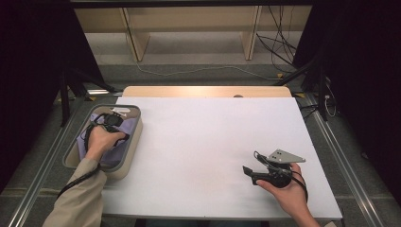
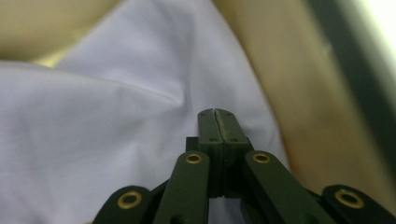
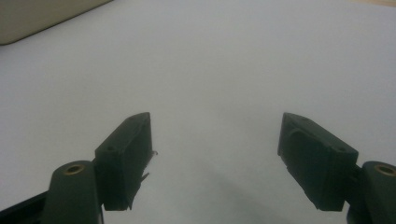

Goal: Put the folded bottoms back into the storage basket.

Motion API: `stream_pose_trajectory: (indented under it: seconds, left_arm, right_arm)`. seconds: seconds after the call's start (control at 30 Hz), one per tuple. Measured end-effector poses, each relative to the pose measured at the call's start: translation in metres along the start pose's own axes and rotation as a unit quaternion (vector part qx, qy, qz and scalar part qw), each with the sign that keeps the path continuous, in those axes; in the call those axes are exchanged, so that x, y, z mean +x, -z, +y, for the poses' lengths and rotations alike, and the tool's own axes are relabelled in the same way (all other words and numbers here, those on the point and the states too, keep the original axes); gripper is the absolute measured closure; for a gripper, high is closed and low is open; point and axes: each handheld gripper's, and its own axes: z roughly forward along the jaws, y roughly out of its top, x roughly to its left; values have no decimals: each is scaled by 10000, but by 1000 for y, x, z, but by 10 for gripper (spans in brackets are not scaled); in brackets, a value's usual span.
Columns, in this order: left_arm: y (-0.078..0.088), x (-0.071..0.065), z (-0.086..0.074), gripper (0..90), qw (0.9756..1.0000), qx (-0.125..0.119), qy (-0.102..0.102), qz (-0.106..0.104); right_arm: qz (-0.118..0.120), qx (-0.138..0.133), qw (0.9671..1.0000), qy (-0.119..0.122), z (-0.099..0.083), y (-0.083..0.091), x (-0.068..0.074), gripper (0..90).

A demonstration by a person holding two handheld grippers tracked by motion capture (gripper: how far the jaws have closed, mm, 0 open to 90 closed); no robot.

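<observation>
Even overhead light brightens the white table (image 1: pixel 208 142); the surroundings fall dark, both gripper views are soft and blurred up close.

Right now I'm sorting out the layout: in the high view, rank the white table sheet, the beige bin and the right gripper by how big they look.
1. White table sheet, by far the largest.
2. Beige bin, holding pale lilac cloth.
3. Right gripper, smallest, jaws open.

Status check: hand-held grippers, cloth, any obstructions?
Left hand-held gripper shut, in bin at pale cloth; pinch unclear. Right hand-held gripper open over white tabletop. No obstructions.
</observation>
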Motion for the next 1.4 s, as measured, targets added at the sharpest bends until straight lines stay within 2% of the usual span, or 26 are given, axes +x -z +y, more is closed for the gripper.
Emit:
stream_pose_trajectory:
  seconds: [0.13,0.23,0.27,0.3,0.37,0.4,0.43,0.5,0.57,0.6,0.63,0.67,0.73,0.77,0.8,1.0,1.13,1.4]
  left_arm:
    - [-5,1,-1,878,10000,53,9,11]
    - [-1,2,-1,855,10000,-18,35,29]
    - [6,6,0,860,9998,-160,102,91]
    - [6,6,0,876,9998,-160,102,91]
    - [18,16,1,895,9982,-354,253,419]
    - [18,16,1,895,9982,-354,253,419]
    - [24,27,0,896,9961,-439,429,640]
    - [30,35,-2,896,9936,-537,596,801]
    - [34,42,-4,895,9908,-625,677,993]
    - [36,45,-4,895,9898,-611,688,1092]
    - [36,45,-4,895,9898,-611,688,1092]
    - [36,49,-5,894,9880,-563,732,1242]
    - [36,51,-6,893,9874,-534,761,1282]
    - [33,55,-6,888,9869,-443,793,1332]
    - [33,55,-6,886,9869,-443,793,1332]
    - [12,63,-10,888,9872,-68,915,1301]
    - [4,65,-12,890,9872,106,881,1325]
    - [-3,67,-12,894,9868,221,894,1329]
  right_arm:
    - [5,-5,10000,-4,0,0,0,272]
    - [5,-7,10000,-14,0,0,0,272]
    - [7,-7,10000,-15,0,0,0,272]
    - [7,-7,10000,-13,0,0,0,272]
    - [7,-7,10000,-13,0,0,0,272]
    - [5,-11,10000,-12,0,0,0,272]
    - [3,-14,10000,-14,0,0,0,272]
    - [-2,-7,10000,-20,0,0,-1,272]
    - [-1,0,10000,-21,0,-1,0,272]
    - [0,2,10000,-18,0,-1,0,272]
    - [-2,-11,10000,-14,0,-1,0,272]
    - [-2,-12,10000,0,0,-2,0,272]
    - [0,1,10000,-2,0,-2,0,272]
    - [-4,-12,10000,2,0,-2,0,272]
    - [-9,-14,10000,2,0,-1,0,272]
    - [-3,-3,10000,-21,0,-1,-1,272]
    - [-4,-4,10000,-24,0,-1,-1,273]
    - [-2,-1,10000,-19,0,-1,-1,272]
